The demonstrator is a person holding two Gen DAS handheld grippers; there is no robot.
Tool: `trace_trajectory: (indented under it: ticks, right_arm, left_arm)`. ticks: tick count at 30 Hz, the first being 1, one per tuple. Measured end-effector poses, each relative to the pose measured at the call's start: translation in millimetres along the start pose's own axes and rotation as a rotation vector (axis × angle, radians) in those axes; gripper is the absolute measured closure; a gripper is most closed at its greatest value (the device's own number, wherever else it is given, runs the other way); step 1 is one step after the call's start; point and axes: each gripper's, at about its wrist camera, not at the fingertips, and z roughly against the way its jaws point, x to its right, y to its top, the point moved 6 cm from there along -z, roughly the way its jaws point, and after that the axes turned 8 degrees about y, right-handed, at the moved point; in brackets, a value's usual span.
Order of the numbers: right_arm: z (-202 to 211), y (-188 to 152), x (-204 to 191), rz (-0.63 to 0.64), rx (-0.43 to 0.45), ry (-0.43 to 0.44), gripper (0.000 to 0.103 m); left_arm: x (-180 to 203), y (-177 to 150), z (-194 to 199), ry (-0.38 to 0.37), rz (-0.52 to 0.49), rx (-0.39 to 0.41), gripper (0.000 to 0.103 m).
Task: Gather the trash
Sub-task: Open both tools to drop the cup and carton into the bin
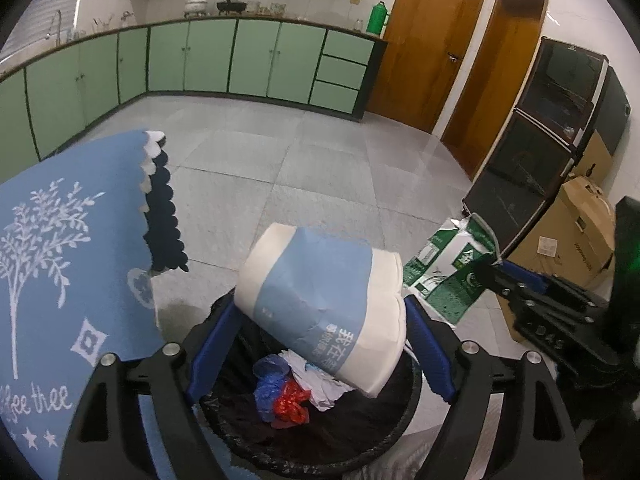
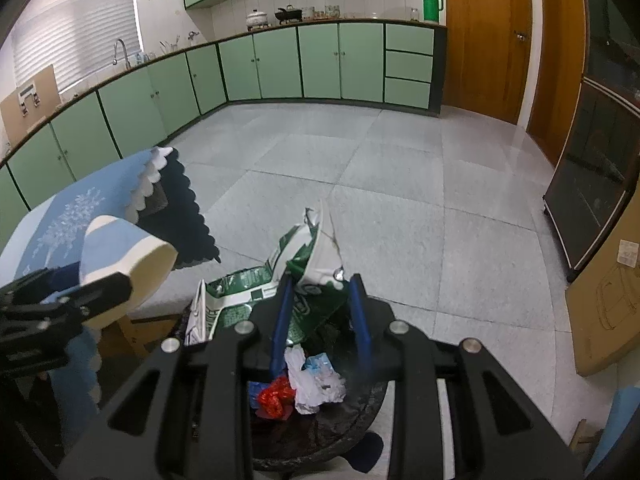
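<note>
Grey floor tiles and green cabinets framed the black-lined bin (image 1: 320,436), already holding crumpled scraps. Your left hand-held gripper (image 1: 320,344), spread wide, clasped a white-and-blue wrapped pack (image 1: 320,304) above the rim; your right hand-held gripper (image 2: 320,304), nearly closed, pinched a torn green-and-white bag (image 2: 308,248) over it. Depositing was in hand; next, probably release both.

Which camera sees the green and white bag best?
The right wrist view: the green and white bag sits centred between the right gripper fingers. The left wrist view catches it off to the side, partly hidden.
</note>
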Motion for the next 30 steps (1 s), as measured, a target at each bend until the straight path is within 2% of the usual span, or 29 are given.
trace_trajectory:
  ticks: [3, 6, 13, 17, 22, 25, 30]
  right_arm:
    - [-4.0, 0.4, 6.9, -0.018, -0.002, -0.012, 0.057]
    - [-4.2, -1.4, 12.0, -0.032, -0.001, -0.03, 0.049]
    - [1.7, -1.7, 10.9, -0.033, 0.009, -0.029, 0.041]
    - [10.9, 2.8, 4.1, -0.032, 0.029, -0.016, 0.033]
    - [27.4, 10.3, -12.1, -0.039, 0.054, 0.016, 0.013]
    - [37.2, 14.1, -25.3, -0.052, 0.055, 0.054, 0.008]
    - [58.2, 20.3, -49.5, -0.055, 0.061, 0.093, 0.006]
  left_arm:
    - [2.2, -1.3, -3.2, -0.017, 0.0, -0.019, 0.021]
    - [1.0, -4.4, -6.6, -0.035, 0.016, -0.046, 0.021]
    - [-4.9, -4.3, -2.6, -0.039, 0.038, -0.044, 0.021]
    - [-9.1, 0.1, 9.5, -0.031, 0.04, -0.016, 0.021]
    - [-19.1, 8.6, 39.0, 0.005, 0.027, 0.048, 0.021]
    - [-29.1, 12.8, 57.1, 0.033, 0.036, 0.079, 0.018]
    - [-51.6, 15.2, 92.1, 0.092, 0.064, 0.136, 0.01]
